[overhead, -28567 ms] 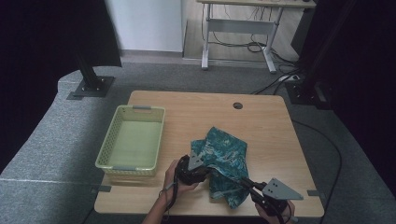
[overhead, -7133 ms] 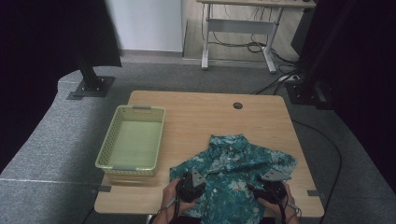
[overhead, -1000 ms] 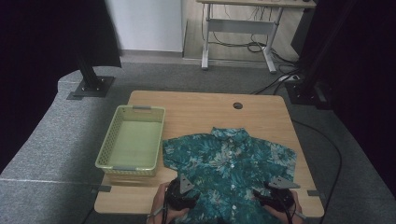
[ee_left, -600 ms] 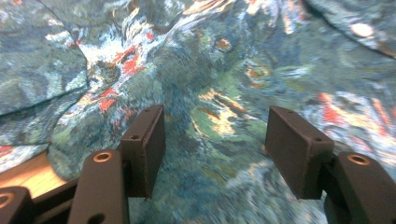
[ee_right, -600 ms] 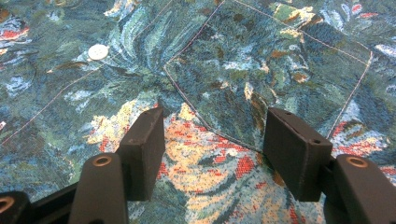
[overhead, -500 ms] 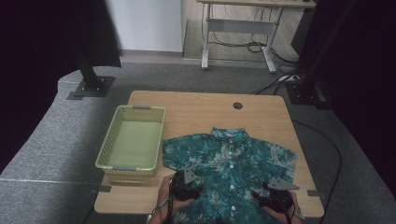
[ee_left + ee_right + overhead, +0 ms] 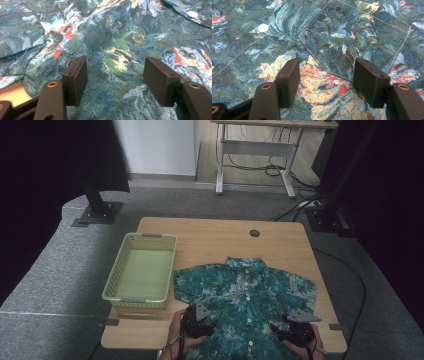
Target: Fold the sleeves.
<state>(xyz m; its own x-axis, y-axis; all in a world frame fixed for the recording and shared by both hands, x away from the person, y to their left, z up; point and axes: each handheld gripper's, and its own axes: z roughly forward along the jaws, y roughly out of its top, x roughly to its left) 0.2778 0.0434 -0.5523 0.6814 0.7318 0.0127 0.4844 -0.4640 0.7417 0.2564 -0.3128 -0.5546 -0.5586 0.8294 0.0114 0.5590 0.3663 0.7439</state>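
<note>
A teal floral shirt (image 7: 243,292) is lying spread face up on the desk (image 7: 210,232), collar away from the person, just beside a green basket (image 7: 141,270). Both claws are being held over its near hem: the left claw (image 7: 115,72) and the right claw (image 7: 325,75) are standing released, their jaws having just been opening, with cloth beneath them but nothing pinched. The fabric is judged light, thin and limp (it will be sagging and sliding if lifted by one point), so it is best taken at hems, shoulder seams or sleeve edges, both claws at once. The buttons (image 7: 263,28) and the chest pocket (image 7: 359,37) are being left alone.
</note>
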